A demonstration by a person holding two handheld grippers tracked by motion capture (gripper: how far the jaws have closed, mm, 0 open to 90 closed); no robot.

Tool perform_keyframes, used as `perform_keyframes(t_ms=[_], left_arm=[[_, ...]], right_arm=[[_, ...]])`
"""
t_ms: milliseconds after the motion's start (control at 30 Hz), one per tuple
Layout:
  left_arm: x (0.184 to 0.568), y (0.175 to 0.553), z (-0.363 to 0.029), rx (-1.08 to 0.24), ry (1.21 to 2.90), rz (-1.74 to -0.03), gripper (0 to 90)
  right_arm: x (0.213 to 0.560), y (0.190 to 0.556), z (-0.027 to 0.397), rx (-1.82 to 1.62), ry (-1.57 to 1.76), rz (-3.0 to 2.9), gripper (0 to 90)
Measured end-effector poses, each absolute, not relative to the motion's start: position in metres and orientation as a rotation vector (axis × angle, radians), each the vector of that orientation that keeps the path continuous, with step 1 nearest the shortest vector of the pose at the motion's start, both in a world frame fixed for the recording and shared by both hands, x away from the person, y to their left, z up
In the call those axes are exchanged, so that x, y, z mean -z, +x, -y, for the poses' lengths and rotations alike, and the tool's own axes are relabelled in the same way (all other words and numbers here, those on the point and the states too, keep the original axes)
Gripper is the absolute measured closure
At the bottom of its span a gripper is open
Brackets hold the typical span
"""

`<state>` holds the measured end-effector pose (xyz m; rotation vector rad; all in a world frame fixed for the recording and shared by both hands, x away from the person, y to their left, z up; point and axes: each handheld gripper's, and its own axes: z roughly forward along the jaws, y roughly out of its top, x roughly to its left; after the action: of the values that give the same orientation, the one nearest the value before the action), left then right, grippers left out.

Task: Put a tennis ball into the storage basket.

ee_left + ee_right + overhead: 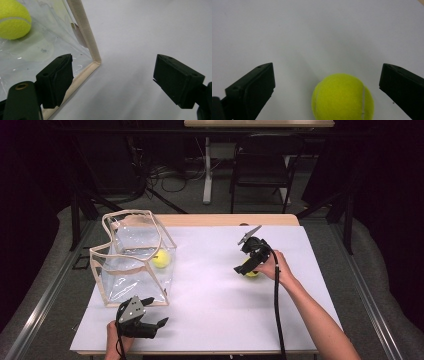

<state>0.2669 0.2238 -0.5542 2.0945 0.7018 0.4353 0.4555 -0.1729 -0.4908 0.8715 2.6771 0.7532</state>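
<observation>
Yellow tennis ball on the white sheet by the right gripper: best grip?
Close across the yellow tennis ball at its widest, coming from above as the right gripper now does. It sits loose on the white sheet; open jaws already flank it.

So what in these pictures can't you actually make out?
- Tennis ball by the right gripper, high view: mostly covered by the gripper and hand.
- The same ball, right gripper view: its lower part is cut off by the bottom edge.
- Second ball, left gripper view: cut by the top and left edges.
- Clear bag, high view: crumpled, glaring plastic; whether the second ball lies inside or behind it can't be told.
</observation>
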Motion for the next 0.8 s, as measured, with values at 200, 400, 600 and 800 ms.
perform_keyframes(t_ms=[200,400,600,800], left_arm=[[0.554,0.267,-0.224,-0.436,2.092,-0.702,16.2],[0.554,0.267,-0.224,-0.436,2.091,-0.701,16.2],[0.554,0.267,-0.225,-0.436,2.091,-0.7,16.2],[0.554,0.267,-0.224,-0.436,2.092,-0.701,16.2]], right_arm=[[0.5,0.458,0.18,-0.733,0.906,-2.673,0.0],[0.506,0.459,0.184,-0.715,0.972,-2.669,0.0],[0.513,0.461,0.186,-0.693,0.957,-2.682,0.2],[0.516,0.463,0.187,-0.665,0.972,-2.691,2.9]])
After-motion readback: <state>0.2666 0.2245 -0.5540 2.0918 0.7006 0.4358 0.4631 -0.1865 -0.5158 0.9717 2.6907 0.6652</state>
